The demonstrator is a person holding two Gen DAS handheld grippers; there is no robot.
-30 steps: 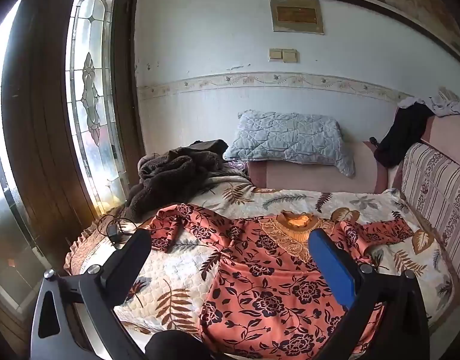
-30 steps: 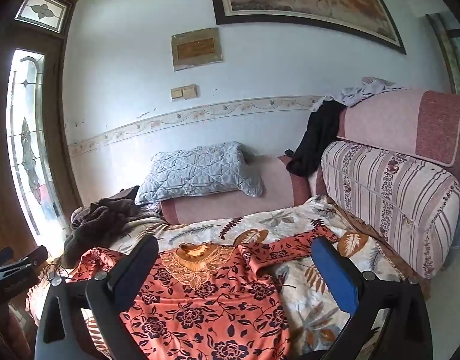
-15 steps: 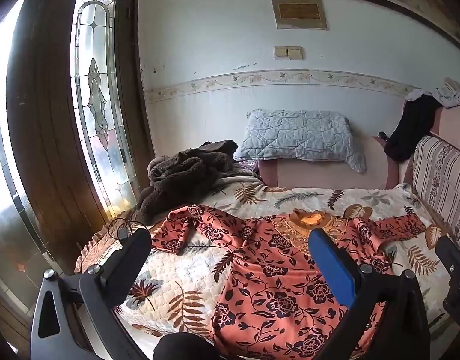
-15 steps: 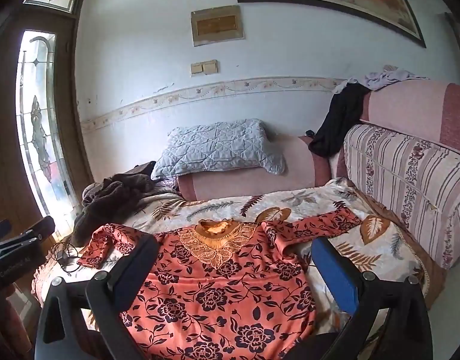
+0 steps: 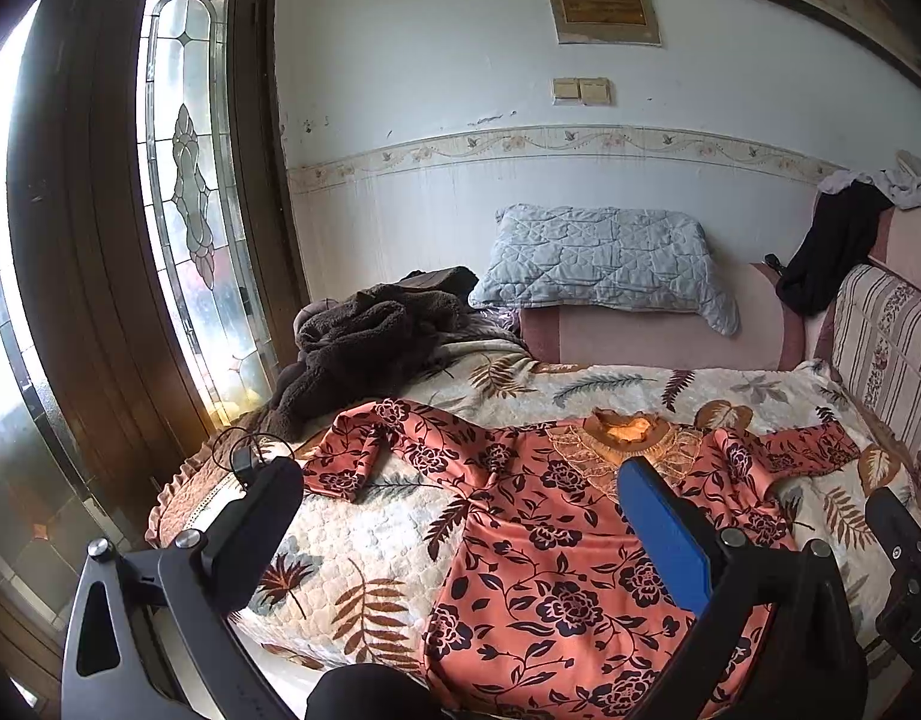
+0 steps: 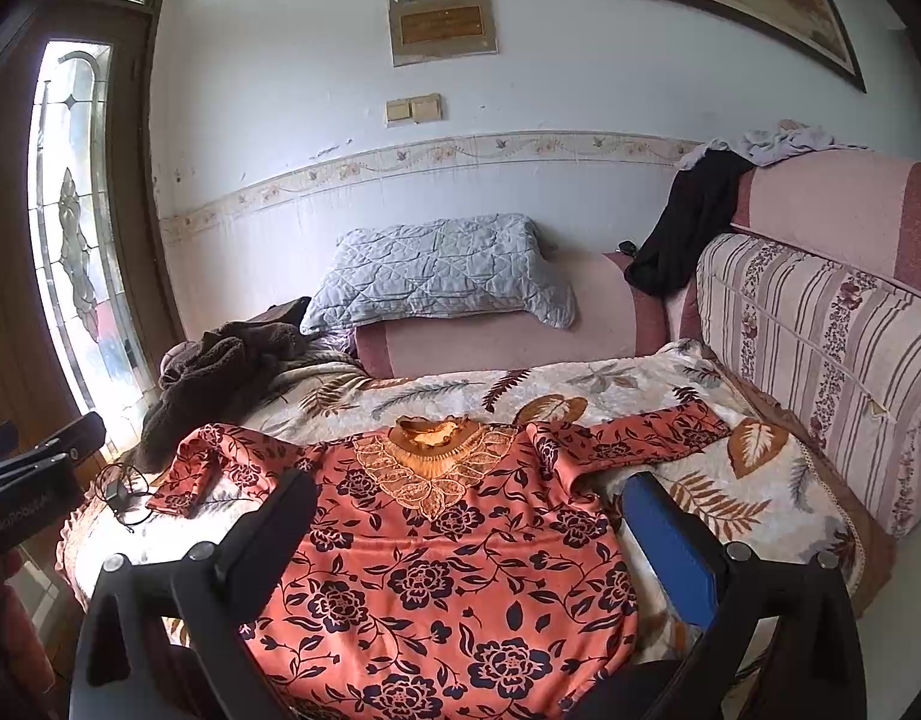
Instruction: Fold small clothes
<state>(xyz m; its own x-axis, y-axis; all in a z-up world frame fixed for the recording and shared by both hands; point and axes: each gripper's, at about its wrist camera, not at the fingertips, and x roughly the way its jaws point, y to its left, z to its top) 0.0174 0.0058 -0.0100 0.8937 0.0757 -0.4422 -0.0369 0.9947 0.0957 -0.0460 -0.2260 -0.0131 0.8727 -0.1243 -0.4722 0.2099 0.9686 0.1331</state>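
A salmon-red blouse with dark flowers (image 5: 550, 546) (image 6: 436, 570) lies flat, front up, on the leaf-print bedspread (image 5: 364, 534) (image 6: 730, 486), lace collar toward the wall. Its left sleeve (image 5: 364, 450) (image 6: 196, 468) is bent back on itself; its right sleeve (image 5: 802, 450) (image 6: 634, 438) stretches out toward the sofa back. My left gripper (image 5: 460, 498) hovers open above the blouse's left side, holding nothing. Over the blouse's lower half my right gripper (image 6: 466, 516) hangs open and empty. Neither touches the cloth.
A dark brown fleece heap (image 5: 364, 342) (image 6: 220, 372) sits at the far left corner, a grey quilted pillow (image 5: 604, 264) (image 6: 442, 270) behind. A black cable (image 5: 244, 450) (image 6: 124, 492) lies at the left edge. A striped sofa back (image 6: 820, 348) with draped clothes bounds the right.
Both grippers have drawn back and tilted down, so more of the blouse's body shows in each view. The blouse has not moved and both grippers stay open.
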